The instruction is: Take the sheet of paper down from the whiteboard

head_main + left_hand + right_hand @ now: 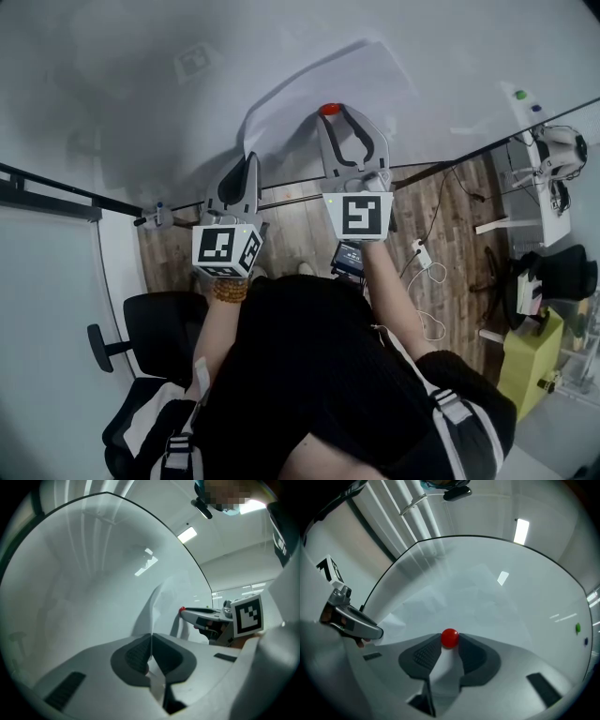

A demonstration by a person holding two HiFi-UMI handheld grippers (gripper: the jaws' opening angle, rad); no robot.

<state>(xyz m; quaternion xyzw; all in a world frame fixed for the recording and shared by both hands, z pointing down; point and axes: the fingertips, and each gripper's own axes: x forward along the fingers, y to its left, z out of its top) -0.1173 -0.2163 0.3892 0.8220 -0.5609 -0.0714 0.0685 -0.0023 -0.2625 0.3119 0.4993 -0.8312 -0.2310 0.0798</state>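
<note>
Whiteboard [112, 84] fills the view ahead, wood floor [450, 234] under it. Left gripper [151, 637]: jaws pressed together, pinching an edge of the sheet of paper [164, 606]. The sheet bulges off the board just ahead of this gripper and runs to its right. Right gripper [449, 643], just beside the left one: jaws clamped on a red magnet [449, 638] at their tips, magnet sitting on the sheet against the board
</note>
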